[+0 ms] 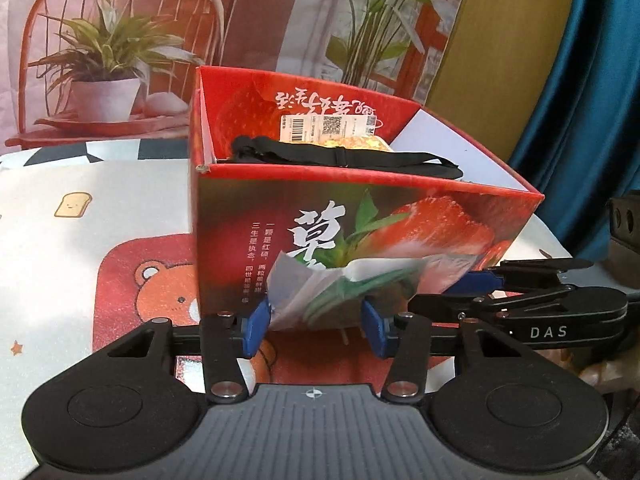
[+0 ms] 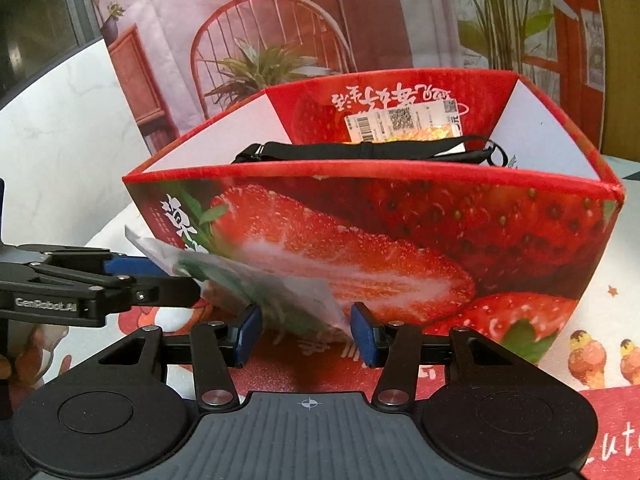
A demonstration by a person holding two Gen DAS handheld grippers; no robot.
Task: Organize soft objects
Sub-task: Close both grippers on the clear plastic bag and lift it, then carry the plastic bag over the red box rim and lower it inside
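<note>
A clear plastic packet with a green and white soft item inside (image 1: pixel 352 292) hangs in front of the red strawberry box (image 1: pixel 420 216). My left gripper (image 1: pixel 316 326) has its blue pads on both ends of the packet. My right gripper (image 2: pixel 306 338) grips the same packet (image 2: pixel 272 292) from the other side; its pads touch the packet's lower edge. The box (image 2: pixel 480 232) stands open just beyond. Inside it lie a black strap (image 1: pixel 344 156) and a yellow item with a white barcode label (image 1: pixel 328 126). The strap (image 2: pixel 360 148) and label (image 2: pixel 404 120) also show in the right wrist view.
The box stands on a table cover (image 1: pixel 80 216) printed with bears and toast. A backdrop with a printed chair and plants (image 1: pixel 112 52) hangs behind. A blue curtain (image 1: pixel 592 100) is at the far right. Ice-cream prints (image 2: pixel 600 356) mark the cover to the right.
</note>
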